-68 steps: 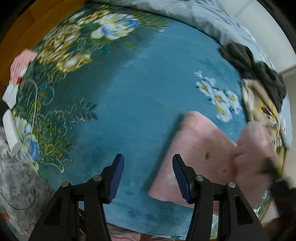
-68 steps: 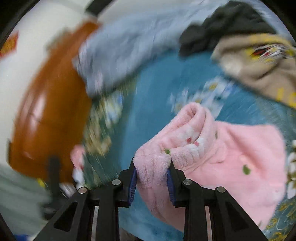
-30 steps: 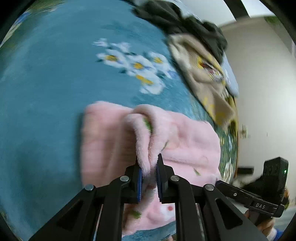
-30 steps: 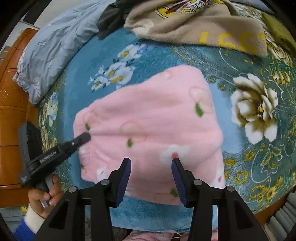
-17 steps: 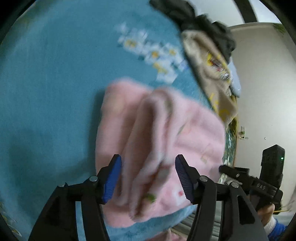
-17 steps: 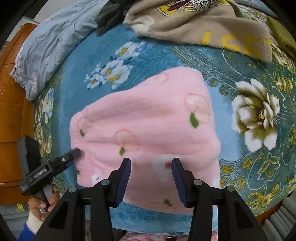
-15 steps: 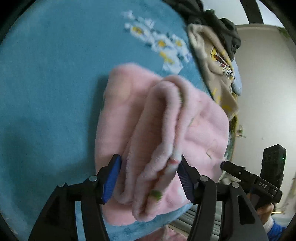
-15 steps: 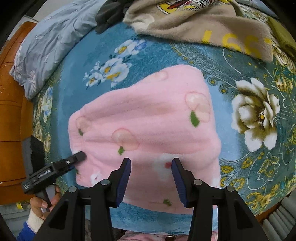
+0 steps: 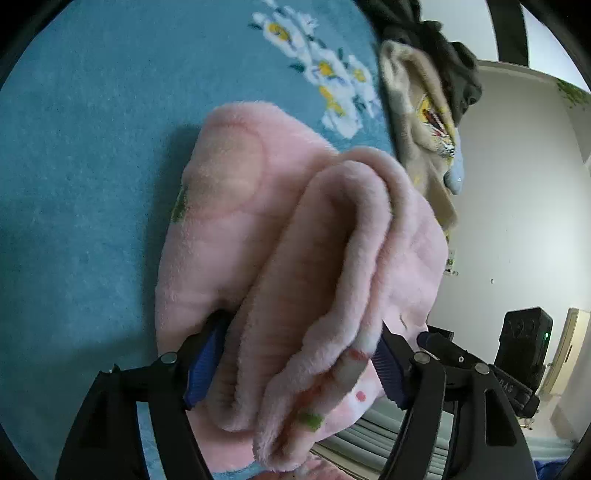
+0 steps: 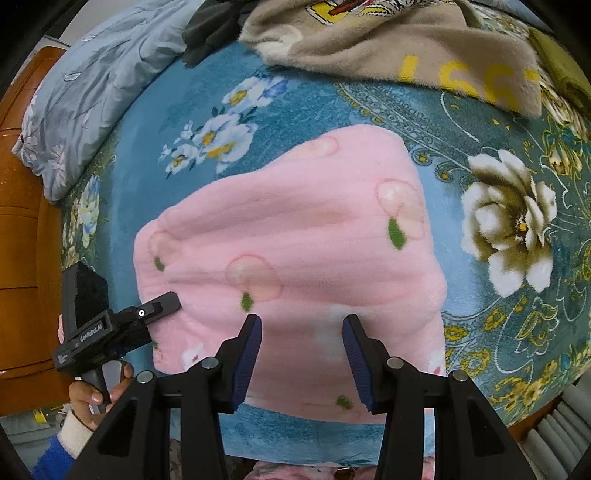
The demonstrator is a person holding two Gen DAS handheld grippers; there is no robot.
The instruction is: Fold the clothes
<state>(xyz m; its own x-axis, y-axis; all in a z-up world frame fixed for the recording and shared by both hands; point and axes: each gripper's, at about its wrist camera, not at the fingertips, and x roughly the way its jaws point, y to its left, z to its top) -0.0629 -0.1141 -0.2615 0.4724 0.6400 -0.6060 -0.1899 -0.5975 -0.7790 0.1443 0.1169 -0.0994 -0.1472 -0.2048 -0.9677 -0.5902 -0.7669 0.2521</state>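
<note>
At the far left of the right wrist view a wooden headboard (image 10: 22, 236) edges the bed, and a grey-blue pillow (image 10: 92, 88) lies against it on the teal floral blanket (image 10: 155, 122). Below that, the person's left hand (image 10: 96, 391) grips the handle of the left gripper (image 10: 162, 302), whose tip meets the left edge of the pink fleece garment (image 10: 295, 243). The garment lies folded on the blanket in the middle of the bed, its peach and green print facing up. Just in front of it the right gripper (image 10: 302, 354) hovers over the near edge with its blue-padded jaws spread wide and nothing between them. To the right, a large cream flower (image 10: 509, 229) is printed on the blanket. At the far side of the bed lie a dark garment (image 10: 210, 29) and a beige fleece garment (image 10: 406, 40) with yellow lettering.

In the left wrist view, the left gripper (image 9: 295, 365) has its jaws set wide apart with a thick bunch of folded pink fleece layers (image 9: 314, 277) between them; the fabric fills the gap, but whether the pads press on it cannot be told. No containers show in either view.
</note>
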